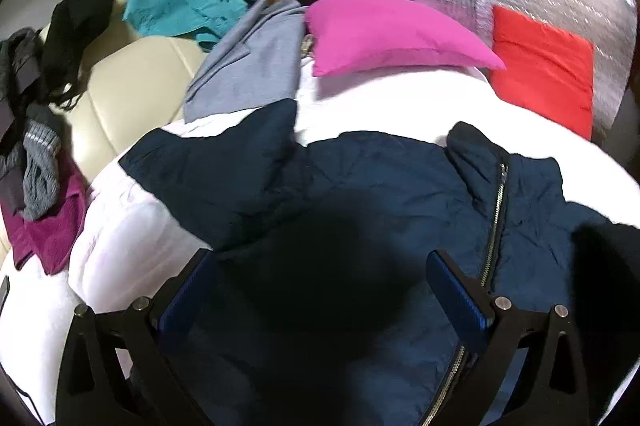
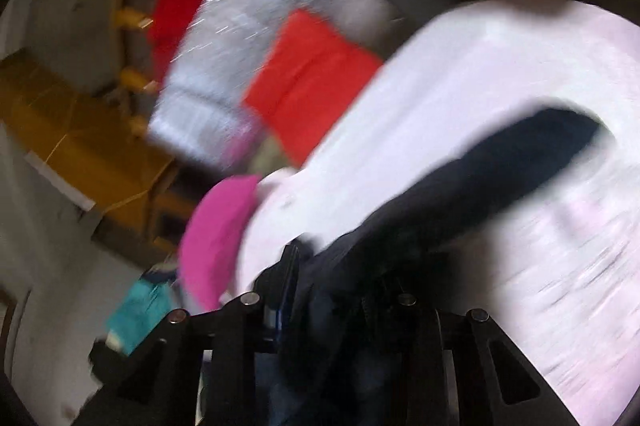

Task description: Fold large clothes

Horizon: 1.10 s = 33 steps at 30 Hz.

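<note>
We see the navy jacket (image 1: pixel 360 185) spread on the white bed (image 1: pixel 400 97), its zipper (image 1: pixel 496 222) running toward five o'clock below the pink pillow (image 1: pixel 384 33) at twelve. Our left gripper (image 1: pixel 320 290) hovers over it with jaws spread wide, gripping nothing. Our right gripper (image 2: pixel 340 290), badly blurred, has its jaws clenched on dark jacket fabric that trails toward two o'clock.

bare white sheet (image 1: pixel 400 105) beyond the jacket (image 1: pixel 360 177); pink pillow (image 1: pixel 384 33) blocks farther back.
</note>
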{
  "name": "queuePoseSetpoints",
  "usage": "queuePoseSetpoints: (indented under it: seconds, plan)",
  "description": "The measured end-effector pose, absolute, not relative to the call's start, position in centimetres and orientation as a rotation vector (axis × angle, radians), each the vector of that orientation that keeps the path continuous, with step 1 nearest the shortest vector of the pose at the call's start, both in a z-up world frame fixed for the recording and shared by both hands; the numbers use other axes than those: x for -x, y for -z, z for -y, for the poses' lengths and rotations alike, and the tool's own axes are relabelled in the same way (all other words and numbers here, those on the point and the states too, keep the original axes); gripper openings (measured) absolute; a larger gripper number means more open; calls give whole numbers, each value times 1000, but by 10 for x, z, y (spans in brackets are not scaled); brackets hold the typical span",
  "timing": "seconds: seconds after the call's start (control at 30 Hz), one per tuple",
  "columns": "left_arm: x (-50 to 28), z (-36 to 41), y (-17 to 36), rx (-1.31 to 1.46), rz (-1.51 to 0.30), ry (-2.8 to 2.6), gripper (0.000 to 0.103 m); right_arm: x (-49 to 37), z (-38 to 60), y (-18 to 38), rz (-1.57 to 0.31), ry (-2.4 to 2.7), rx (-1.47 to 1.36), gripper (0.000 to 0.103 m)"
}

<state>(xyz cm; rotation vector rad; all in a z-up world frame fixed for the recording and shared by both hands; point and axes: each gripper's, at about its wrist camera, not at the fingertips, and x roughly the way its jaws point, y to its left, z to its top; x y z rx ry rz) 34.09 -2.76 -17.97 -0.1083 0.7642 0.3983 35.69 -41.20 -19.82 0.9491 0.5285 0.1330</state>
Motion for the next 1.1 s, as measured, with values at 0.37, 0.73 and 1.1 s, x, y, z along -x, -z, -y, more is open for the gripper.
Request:
queuePoseSetpoints:
  seconds: [0.37,0.73,1.1]
  plan:
    - [-301,-24,147,92,-770,-398,103,-378,260,261,-731,-340,-1072,36]
    - [-312,30,152,-26,-833,-108,103,-324,309,272,-701,-370,-1129,78]
    - [-343,159,181,-272,-843,65,103,-323,358,299,-784,-84,-1095,28]
